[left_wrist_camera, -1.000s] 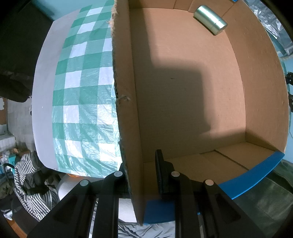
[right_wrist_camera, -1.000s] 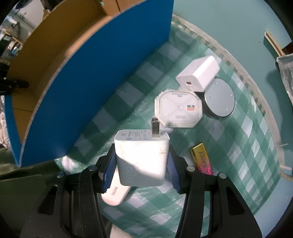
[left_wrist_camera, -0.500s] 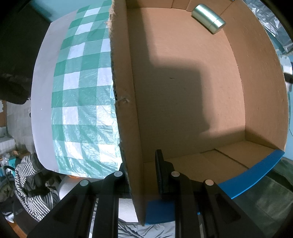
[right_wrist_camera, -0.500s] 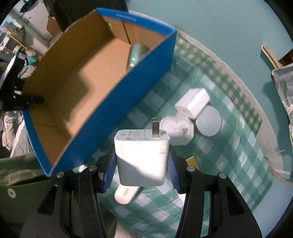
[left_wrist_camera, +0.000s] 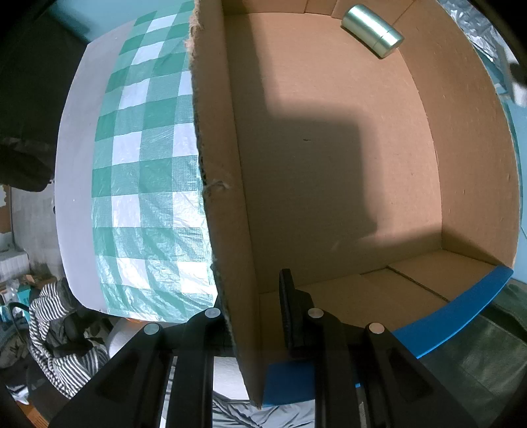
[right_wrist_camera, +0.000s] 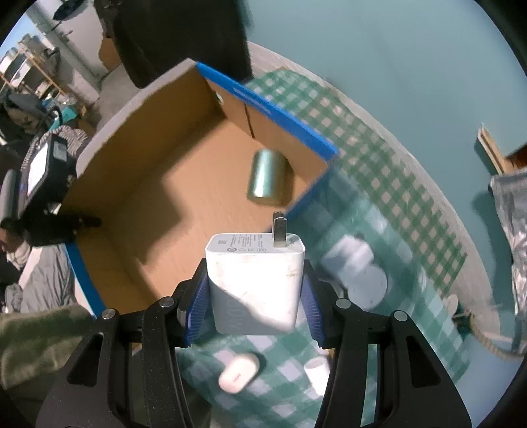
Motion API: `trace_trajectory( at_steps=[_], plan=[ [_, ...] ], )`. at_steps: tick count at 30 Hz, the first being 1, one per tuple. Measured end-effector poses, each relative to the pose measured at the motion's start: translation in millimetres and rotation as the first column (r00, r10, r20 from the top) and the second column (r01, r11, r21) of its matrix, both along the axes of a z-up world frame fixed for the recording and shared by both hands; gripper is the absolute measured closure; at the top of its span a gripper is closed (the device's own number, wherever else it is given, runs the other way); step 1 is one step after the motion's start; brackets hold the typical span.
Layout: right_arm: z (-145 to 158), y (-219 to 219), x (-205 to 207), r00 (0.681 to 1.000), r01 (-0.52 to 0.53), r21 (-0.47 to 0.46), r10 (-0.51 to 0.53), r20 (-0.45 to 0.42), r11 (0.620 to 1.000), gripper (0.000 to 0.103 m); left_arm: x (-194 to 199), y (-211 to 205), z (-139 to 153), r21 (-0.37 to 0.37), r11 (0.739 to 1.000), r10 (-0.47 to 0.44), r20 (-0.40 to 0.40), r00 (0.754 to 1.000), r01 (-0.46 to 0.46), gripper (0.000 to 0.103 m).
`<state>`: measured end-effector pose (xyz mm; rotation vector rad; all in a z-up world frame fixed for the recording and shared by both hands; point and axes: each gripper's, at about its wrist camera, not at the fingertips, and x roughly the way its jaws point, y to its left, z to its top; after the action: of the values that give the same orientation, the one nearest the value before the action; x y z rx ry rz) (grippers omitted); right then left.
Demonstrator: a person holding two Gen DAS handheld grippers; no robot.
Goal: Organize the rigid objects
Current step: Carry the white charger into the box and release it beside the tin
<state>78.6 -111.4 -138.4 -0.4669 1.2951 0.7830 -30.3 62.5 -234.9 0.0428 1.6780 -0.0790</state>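
My right gripper (right_wrist_camera: 253,296) is shut on a white wall charger (right_wrist_camera: 255,280), prongs pointing away, held high above the table near the box's right wall. The open cardboard box with blue outer sides (right_wrist_camera: 184,184) holds a silver cylinder (right_wrist_camera: 265,177) near its far corner. In the left wrist view my left gripper (left_wrist_camera: 252,316) is shut on the box's side wall (left_wrist_camera: 224,184), one finger inside, one outside. The cylinder (left_wrist_camera: 372,31) lies at the far end of the box floor.
On the green checked cloth (right_wrist_camera: 378,171) lie blurred white chargers and a round disc (right_wrist_camera: 362,273), a white oval item (right_wrist_camera: 238,372) and a small white piece (right_wrist_camera: 318,372). The cloth also shows left of the box (left_wrist_camera: 145,164). Striped clothing (left_wrist_camera: 56,322) lies below the table edge.
My right gripper has risen and moved toward the box with the charger; the box interior and cylinder now show beneath it. The left gripper keeps its hold on the box wall.
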Motion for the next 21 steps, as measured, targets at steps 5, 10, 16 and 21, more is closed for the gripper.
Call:
trace_trajectory(
  at_steps=[5, 10, 16, 21],
  plan=[
    [4.0, 25.9, 11.0, 0.999, -0.031, 0.007, 0.031, 0.02, 0.999, 0.052, 0.0, 0.1, 0.0, 0.0, 1.0, 0.0, 0.0, 1.0, 0.0, 0.085],
    [-1.9, 53.6, 20.1, 0.998, -0.063, -0.013, 0.063, 0.028, 0.998, 0.052, 0.5, 0.0, 0.7, -0.001, 1.0, 0.0, 0.0, 1.0, 0.0, 0.085],
    [-18.3, 79.6, 27.4, 0.996, -0.091, -0.04, 0.092, 0.013, 0.995, 0.052, 0.8, -0.2, 1.0, -0.003, 1.0, 0.001, 0.001, 1.0, -0.001, 0.085],
    [-37.7, 94.5, 28.3, 0.995, -0.103, -0.078, 0.102, -0.012, 0.992, 0.052, 1.3, -0.6, 1.9, -0.004, 1.0, 0.001, 0.004, 1.0, -0.001, 0.085]
  ],
)
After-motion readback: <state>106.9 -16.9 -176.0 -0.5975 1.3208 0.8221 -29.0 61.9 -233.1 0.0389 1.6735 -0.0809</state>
